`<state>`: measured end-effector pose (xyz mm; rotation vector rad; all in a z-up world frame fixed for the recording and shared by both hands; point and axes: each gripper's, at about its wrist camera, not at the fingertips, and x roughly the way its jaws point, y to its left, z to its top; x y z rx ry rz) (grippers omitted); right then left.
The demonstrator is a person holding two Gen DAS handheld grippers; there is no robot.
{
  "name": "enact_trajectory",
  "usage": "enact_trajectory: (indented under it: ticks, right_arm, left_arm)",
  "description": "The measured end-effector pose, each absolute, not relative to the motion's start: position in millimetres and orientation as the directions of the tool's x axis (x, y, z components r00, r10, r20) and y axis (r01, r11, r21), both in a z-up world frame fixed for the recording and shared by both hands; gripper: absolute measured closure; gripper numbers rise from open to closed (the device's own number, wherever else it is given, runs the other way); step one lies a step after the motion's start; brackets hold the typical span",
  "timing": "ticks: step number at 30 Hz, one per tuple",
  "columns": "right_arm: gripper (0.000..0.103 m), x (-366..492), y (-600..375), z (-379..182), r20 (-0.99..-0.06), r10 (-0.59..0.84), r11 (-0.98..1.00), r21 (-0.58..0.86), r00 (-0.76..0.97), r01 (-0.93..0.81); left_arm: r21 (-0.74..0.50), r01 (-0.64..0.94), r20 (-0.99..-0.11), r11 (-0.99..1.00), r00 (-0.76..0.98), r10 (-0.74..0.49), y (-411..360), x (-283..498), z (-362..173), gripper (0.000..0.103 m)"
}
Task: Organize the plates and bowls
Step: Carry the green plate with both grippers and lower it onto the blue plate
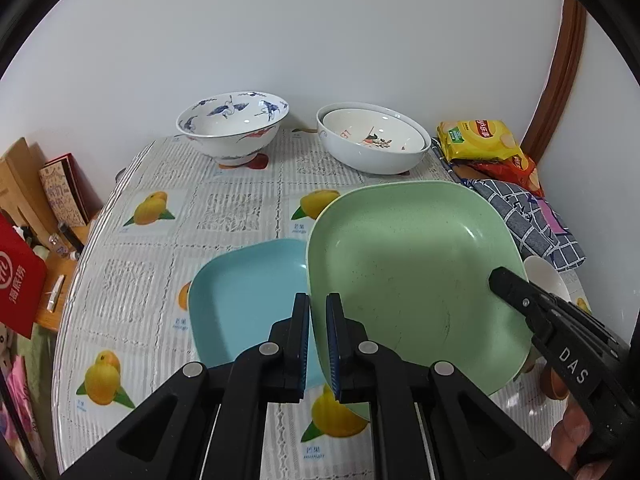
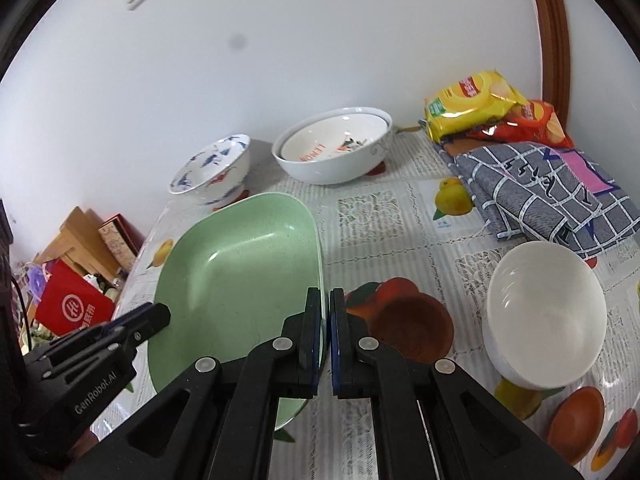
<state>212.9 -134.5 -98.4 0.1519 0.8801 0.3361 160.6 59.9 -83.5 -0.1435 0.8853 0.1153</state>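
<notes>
Both claws were clenched on the same piece: the left claw (image 1: 318, 338) pinched one rim of the pale green square plastic plate (image 1: 408, 276) and the right claw (image 2: 325, 334) pinched the opposite rim, so the plate hung tilted between them, seemingly clear of the counter (image 1: 240, 208) with its fruit-printed, lace-patterned cover. Just left of and below the left claw lay a light blue square plastic plate (image 1: 244, 300), flat on the counter, with the green plate's edge overlapping it in that view; whether they touched could not be told. Far ahead of both claws, against the wall, stood a blue-and-white painted porcelain bowl (image 1: 232, 126) on its foot, and beside it a large white ceramic bowl (image 1: 374, 148) already holding a smaller printed white bowl (image 1: 372, 132) nested inside. To the right of the right claw sat a plain white ceramic bowl (image 2: 546, 312), alone and near a folded grey checked cloth (image 2: 536, 188), with yellow and red snack bags (image 2: 476, 100) beyond. By this look the sorting was partly done: one pair of bowls was nested, while the green plate had probably yet to go onto the blue one, and the painted bowl and the plain white bowl remained ungrouped.
</notes>
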Motion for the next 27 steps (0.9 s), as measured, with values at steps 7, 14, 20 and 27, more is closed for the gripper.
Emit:
enact_trajectory:
  ticks: [7, 14, 20, 27]
  right_arm:
    - [0.099, 201, -121, -91, -0.712, 0.37, 0.928, 0.252, 0.597, -0.275]
    - [0.098, 199, -115, -89, -0.691, 0.404, 0.913, 0.271, 0.6, -0.304]
    - [0.098, 199, -112, -90, -0.682, 0.418, 0.908, 0.283, 0.601, -0.31]
    - [0.098, 200, -103, -94, -0.679, 0.433, 0.901, 0.294, 0.594, -0.32]
  left_arm:
    - [-0.07, -0.185, -0.772, 0.98, 0.632, 0.064, 70, 143, -80, 0.094]
    - [-0.075, -0.206, -0.769, 0.976, 0.635, 0.075, 77, 137, -78, 0.094]
    - [-0.063, -0.214, -0.765, 0.975, 0.638, 0.091, 79, 135, -76, 0.094]
    - [-0.056, -0.232, -0.764, 0.971, 0.636, 0.108, 89, 136, -78, 0.094]
